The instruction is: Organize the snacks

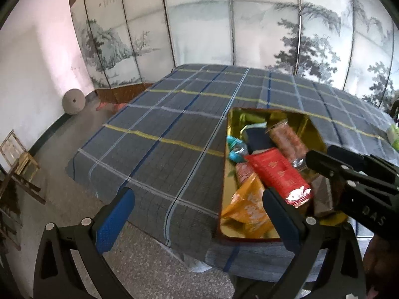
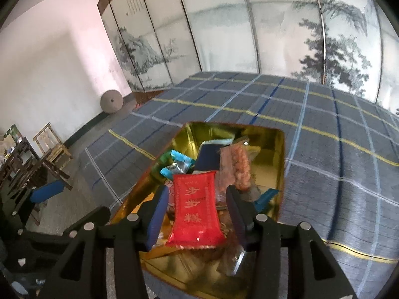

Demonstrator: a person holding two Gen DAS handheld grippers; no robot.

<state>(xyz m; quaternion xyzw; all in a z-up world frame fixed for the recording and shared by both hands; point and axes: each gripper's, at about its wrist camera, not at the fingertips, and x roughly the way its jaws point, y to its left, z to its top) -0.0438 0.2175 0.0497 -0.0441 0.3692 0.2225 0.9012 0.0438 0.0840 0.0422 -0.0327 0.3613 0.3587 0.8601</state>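
Over the gold tin point(image 2: 279, 149) on our plaid table point(image 2: 324, 149) | right gripper point(image 2: 197, 210) tilted down, jaws apart astride red packet point(image 2: 197, 214), pads clear | left gripper point(image 1: 197, 220) wide, empty, near tin edge | orange bag point(image 1: 249, 206) beside

My right gripper point(image 1: 324, 164) hides the tin's point(image 1: 225, 174) right wall; a green packet point(image 1: 394, 134) is cut off.

A folding screen point(image 1: 224, 30) painted with misty trees stands behind the table's point(image 1: 174, 124) far edge. White wall point(image 1: 32, 62) at left, a round stone point(image 1: 73, 101) and wooden chairs point(image 2: 49, 147) on the speckled floor point(image 1: 139, 261).
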